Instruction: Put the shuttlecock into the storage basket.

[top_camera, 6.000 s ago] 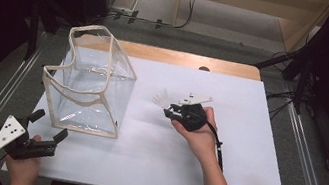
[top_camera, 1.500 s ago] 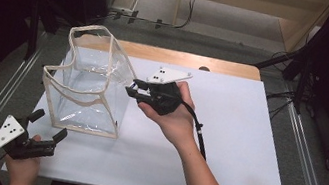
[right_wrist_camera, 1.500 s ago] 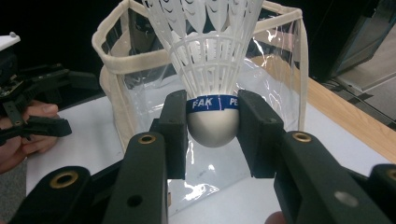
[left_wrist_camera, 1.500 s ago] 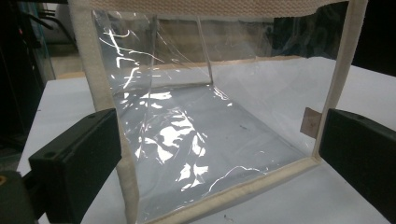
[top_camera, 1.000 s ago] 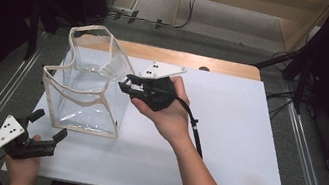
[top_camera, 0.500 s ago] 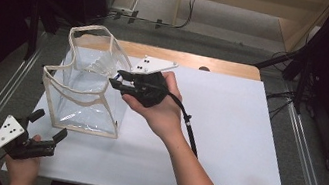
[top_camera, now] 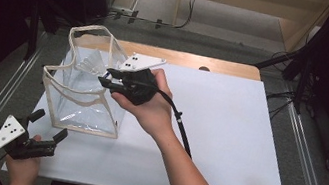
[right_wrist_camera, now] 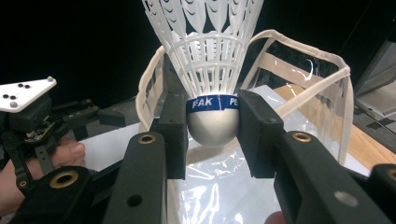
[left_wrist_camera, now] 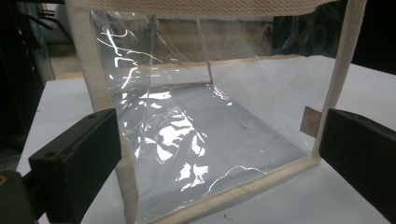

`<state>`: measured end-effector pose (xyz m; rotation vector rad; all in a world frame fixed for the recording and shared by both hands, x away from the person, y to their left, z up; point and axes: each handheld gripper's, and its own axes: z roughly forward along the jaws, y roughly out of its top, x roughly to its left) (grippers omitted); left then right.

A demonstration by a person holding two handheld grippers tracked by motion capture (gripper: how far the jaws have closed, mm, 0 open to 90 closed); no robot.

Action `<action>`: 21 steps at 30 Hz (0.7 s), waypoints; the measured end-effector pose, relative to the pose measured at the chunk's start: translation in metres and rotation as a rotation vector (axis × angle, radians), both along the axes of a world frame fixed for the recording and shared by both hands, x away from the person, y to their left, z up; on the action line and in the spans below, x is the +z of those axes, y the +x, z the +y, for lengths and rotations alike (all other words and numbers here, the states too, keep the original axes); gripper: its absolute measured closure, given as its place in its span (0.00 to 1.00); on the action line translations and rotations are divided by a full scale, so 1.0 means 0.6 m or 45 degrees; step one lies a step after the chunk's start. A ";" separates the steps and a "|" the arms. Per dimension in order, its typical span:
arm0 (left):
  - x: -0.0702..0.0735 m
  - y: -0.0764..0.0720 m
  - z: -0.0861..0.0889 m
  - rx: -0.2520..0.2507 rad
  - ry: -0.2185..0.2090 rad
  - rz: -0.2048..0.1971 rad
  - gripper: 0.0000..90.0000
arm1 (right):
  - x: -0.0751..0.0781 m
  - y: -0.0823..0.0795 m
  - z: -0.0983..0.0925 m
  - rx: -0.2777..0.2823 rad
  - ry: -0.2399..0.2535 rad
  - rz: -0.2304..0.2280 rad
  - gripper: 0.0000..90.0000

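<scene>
Left gripper [top_camera: 42, 142] near the front-left corner of the desk [top_camera: 224, 148], jaws apart with nothing between them, aimed at the clear bag [top_camera: 86, 94]; in the left gripper view the bag wall [left_wrist_camera: 196, 140] sits just ahead of the open jaws, not touched. Nothing braces the bag, so a knock from the other hand likely slides or tips it

Right gripper [top_camera: 107, 77] over the bag's right rim, jaws clamped on the shuttlecock [right_wrist_camera: 210, 70] at its rounded cork base [right_wrist_camera: 212, 126], skirt pointing away from the camera. Grip is on a curved, smooth cork, so a squeeze that is off-centre could squirt it out sideways before it clears the rim. If the jaws let go while above the fabric edge [right_wrist_camera: 299, 100] instead of the opening, the shuttlecock probably bounces off the trim onto the desk

Bag walls are soft film, mouth sagging and uneven, far rim [top_camera: 93, 30] higher than the near one. Wide skirt could catch on the sagging trim and hang there instead of dropping in. Pushing lower to fix that risks folding the wall inward and closing the mouth
</scene>
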<state>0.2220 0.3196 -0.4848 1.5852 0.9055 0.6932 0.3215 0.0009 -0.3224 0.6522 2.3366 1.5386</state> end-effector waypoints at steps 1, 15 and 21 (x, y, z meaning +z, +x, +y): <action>0.000 0.000 0.000 0.000 -0.002 0.000 0.00 | 0.000 0.000 0.002 0.004 0.002 0.002 0.70; 0.000 0.000 0.001 0.000 -0.001 -0.001 0.00 | -0.006 -0.001 0.023 0.030 -0.015 0.021 0.70; 0.000 0.000 0.001 0.000 -0.003 -0.001 0.00 | -0.008 0.000 0.025 0.036 -0.020 0.024 0.70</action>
